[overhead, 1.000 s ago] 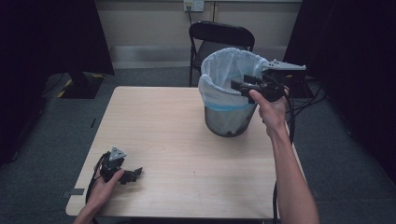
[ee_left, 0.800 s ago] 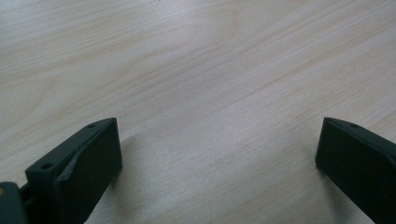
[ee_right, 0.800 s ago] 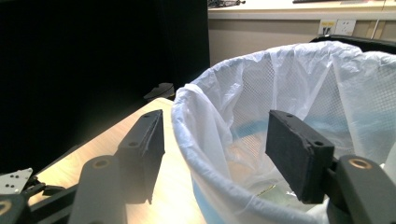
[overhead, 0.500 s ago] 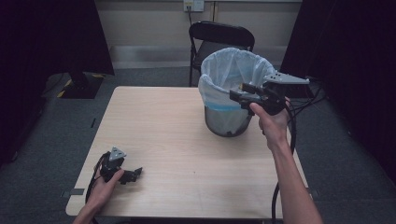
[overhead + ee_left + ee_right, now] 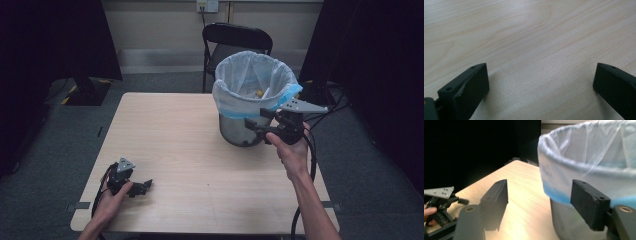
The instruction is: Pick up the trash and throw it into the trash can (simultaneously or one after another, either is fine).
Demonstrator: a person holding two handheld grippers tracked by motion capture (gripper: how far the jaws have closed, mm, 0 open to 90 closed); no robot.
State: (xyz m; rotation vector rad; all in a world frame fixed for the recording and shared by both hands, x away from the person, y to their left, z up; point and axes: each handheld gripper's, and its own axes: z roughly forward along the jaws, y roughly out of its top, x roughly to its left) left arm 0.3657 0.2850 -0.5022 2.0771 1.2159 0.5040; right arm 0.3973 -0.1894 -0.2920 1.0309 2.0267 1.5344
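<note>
My right gripper [image 5: 260, 121] beside bin [image 5: 240, 132], jaws just been opening, nothing between them. Bag [image 5: 252, 80] ahead, draped over rim: thin, soft, slippery, likely tears; pinch folded blue edge. Left gripper [image 5: 142, 187] wide, resting on table [image 5: 170, 135].

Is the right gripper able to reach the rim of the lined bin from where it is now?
Probably yes: the right gripper is open beside the bin, nothing lying between them.

Left tongs [image 5: 142, 188] low, jaws wide apart; right tongs [image 5: 256, 123] raised, jaws just opening, empty
</note>
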